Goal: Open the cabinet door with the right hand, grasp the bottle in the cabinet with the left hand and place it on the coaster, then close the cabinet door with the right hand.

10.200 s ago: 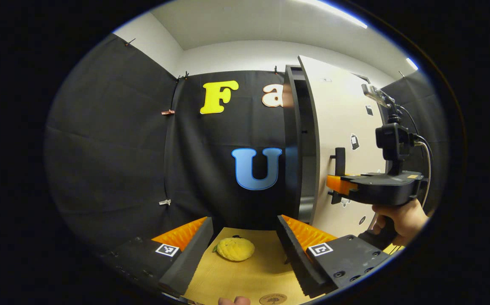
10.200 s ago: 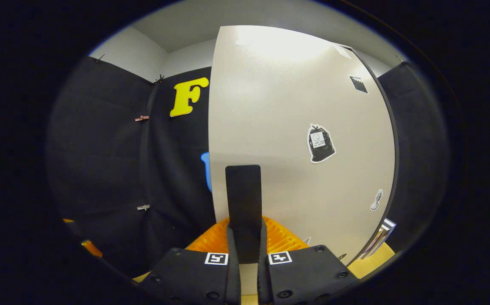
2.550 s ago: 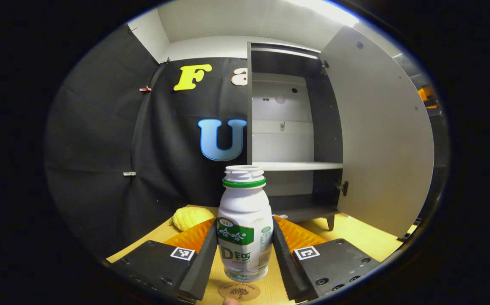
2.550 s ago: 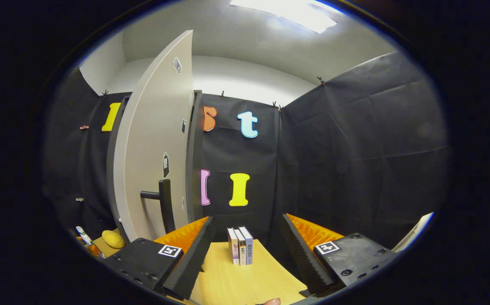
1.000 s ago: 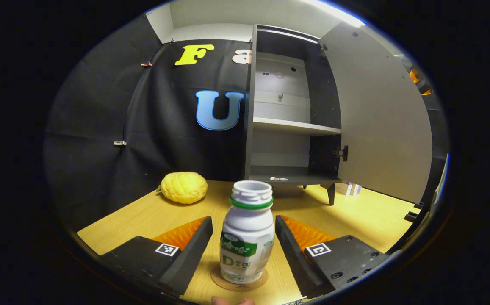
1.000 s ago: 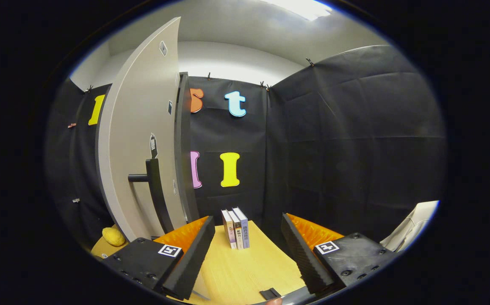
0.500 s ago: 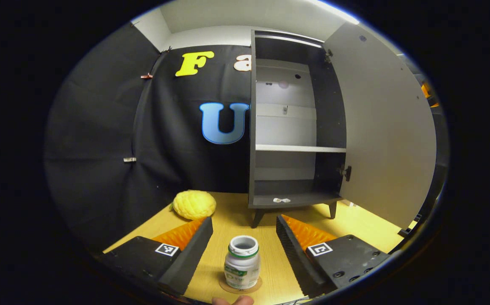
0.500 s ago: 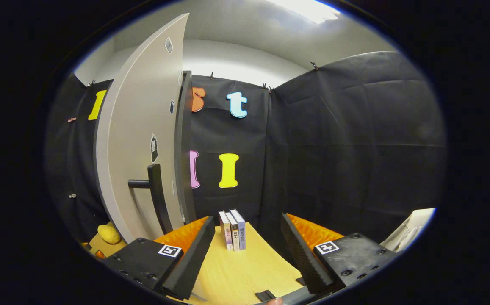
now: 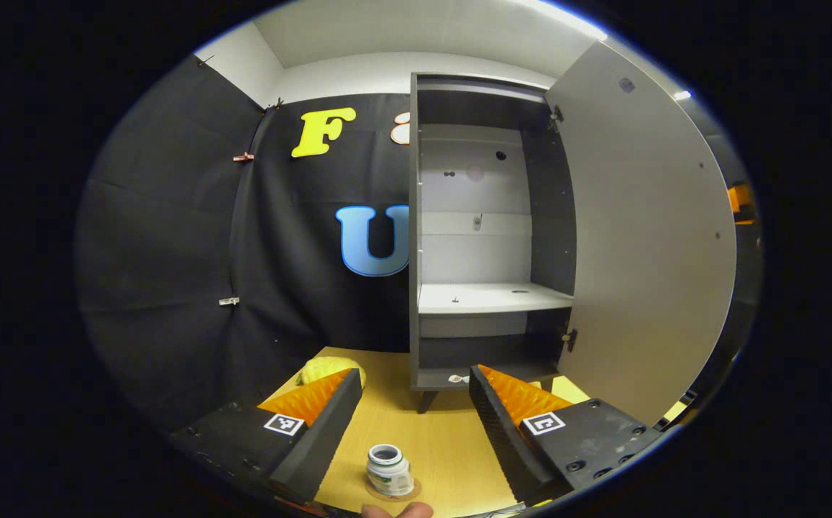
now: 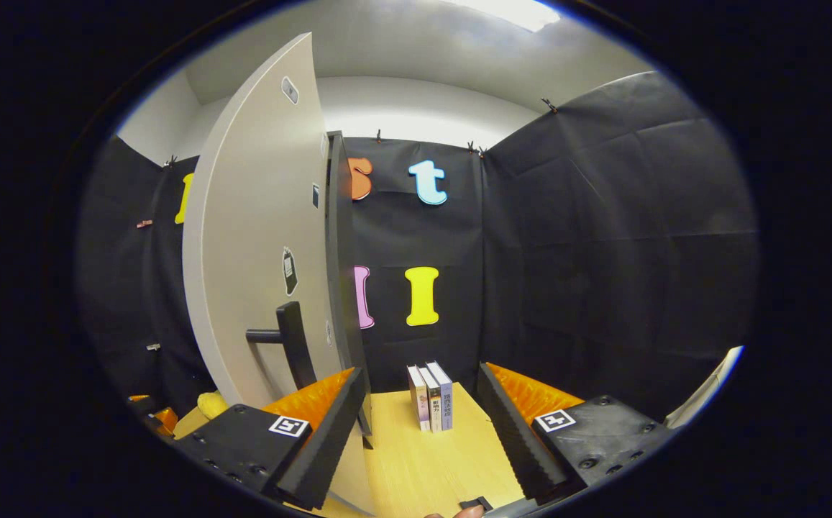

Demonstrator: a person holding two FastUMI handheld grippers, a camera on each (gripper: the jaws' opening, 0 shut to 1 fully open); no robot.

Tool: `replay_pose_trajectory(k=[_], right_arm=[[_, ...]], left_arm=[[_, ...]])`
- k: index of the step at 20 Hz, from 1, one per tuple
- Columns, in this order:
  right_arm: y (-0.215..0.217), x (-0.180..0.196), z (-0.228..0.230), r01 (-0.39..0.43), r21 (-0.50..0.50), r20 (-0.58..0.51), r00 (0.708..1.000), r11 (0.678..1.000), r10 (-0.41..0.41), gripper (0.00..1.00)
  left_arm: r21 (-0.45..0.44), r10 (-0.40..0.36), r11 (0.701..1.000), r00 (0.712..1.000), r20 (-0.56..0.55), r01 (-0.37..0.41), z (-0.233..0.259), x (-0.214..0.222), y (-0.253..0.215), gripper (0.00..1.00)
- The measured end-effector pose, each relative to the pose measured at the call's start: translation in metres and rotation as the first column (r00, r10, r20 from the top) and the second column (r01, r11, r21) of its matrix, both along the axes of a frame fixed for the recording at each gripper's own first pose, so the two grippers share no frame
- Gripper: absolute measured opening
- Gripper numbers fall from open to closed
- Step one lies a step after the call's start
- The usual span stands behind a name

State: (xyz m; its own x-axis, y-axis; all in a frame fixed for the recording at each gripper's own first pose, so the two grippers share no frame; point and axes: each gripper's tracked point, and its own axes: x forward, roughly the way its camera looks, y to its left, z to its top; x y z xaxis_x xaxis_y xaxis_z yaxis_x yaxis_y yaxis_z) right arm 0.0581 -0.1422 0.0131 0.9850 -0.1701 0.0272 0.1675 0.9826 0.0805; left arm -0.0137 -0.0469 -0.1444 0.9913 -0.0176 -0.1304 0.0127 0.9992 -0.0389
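Observation:
A white bottle (image 9: 388, 470) with a green neck ring stands upright on a round coaster (image 9: 410, 491) on the wooden table. My left gripper (image 9: 413, 410) hangs open well above and behind it, nothing between its fingers. The cabinet (image 9: 484, 230) stands wide open ahead, its shelf bare, its door (image 9: 649, 237) swung out to the right. In the right gripper view the door (image 10: 257, 237) stands edge-on at the left with its dark handle (image 10: 293, 345) just beyond my left finger. My right gripper (image 10: 419, 417) is open and empty.
A yellow bumpy fruit (image 9: 323, 369) lies on the table left of the cabinet, partly behind my left finger. Three small books (image 10: 431, 396) stand upright on the table ahead of the right gripper. Black cloth walls close in all around.
The left gripper has let go of the bottle and risen away from it, so the bottle looks smaller and lower. The right gripper has shifted slightly towards the door handle.

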Motion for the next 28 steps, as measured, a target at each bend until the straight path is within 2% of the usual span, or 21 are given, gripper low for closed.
replay_pose_trajectory(k=[3, 7, 12, 19, 20, 21, 28], right_arm=[[0.004, -0.004, 0.005, 0.0, -0.008, -0.003, 1.0, 1.0, 0.0, 0.97], [0.011, -0.003, 0.001, 0.016, 0.014, -0.029, 0.999, 1.0, -0.015, 0.97], [0.023, -0.006, 0.0, 0.039, 0.024, -0.038, 0.999, 0.999, -0.039, 0.96], [0.08, -0.01, 0.0, -0.02, 0.022, -0.035, 0.999, 1.0, 0.021, 0.96], [0.09, -0.009, 0.0, -0.03, 0.024, -0.032, 0.999, 0.999, 0.031, 0.96], [0.1, -0.009, 0.0, -0.038, 0.027, -0.029, 0.999, 0.999, 0.039, 0.96], [0.17, 0.01, -0.004, -0.122, 0.025, -0.026, 0.992, 0.992, 0.123, 0.96]], left_arm=[[-0.012, 0.011, 1.0, 1.0, -0.002, -0.011, 0.014, -0.003, -0.001, 0.95], [0.022, 0.023, 0.999, 1.0, 0.011, -0.024, 0.03, -0.005, 0.006, 0.92], [0.023, 0.03, 0.999, 0.999, 0.029, -0.031, 0.035, -0.003, 0.018, 0.95], [0.038, 0.015, 0.999, 0.999, 0.037, -0.016, 0.036, -0.001, 0.033, 0.95], [0.036, 0.012, 0.999, 0.999, 0.036, -0.014, 0.034, -0.001, 0.034, 0.92], [0.034, 0.011, 0.999, 0.999, 0.036, -0.012, 0.034, -0.001, 0.037, 0.95], [0.036, 0.007, 0.999, 0.999, 0.042, -0.008, 0.035, 0.004, 0.054, 0.95]])
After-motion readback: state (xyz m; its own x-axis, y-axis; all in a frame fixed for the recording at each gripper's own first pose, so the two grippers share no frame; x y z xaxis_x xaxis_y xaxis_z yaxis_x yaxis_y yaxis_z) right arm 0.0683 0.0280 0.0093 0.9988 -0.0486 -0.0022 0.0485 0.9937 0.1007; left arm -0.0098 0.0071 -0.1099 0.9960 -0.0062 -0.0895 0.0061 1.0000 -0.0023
